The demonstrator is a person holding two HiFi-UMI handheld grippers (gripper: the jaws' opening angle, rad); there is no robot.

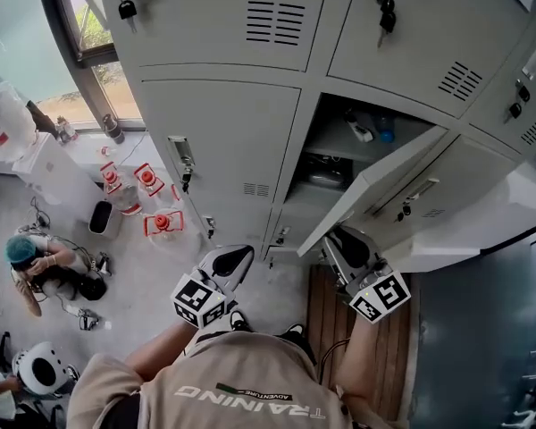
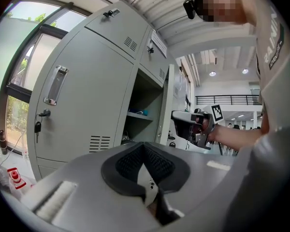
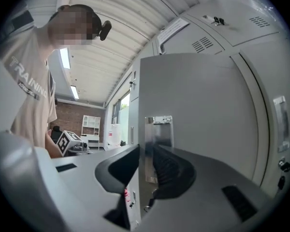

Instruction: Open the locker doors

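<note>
Grey lockers fill the head view. One lower door stands swung out, and the compartment behind it shows a shelf with items. My right gripper is shut on that door's free edge; in the right gripper view the door and its metal latch plate sit between the jaws of the right gripper. My left gripper hangs shut and empty below the closed door to the left. The left gripper faces that closed door and its handle.
A person sits on the floor at the left beside red-and-white items under a window. A wooden board lies at my feet. Another pale open door juts out on the right. Keys hang in upper doors.
</note>
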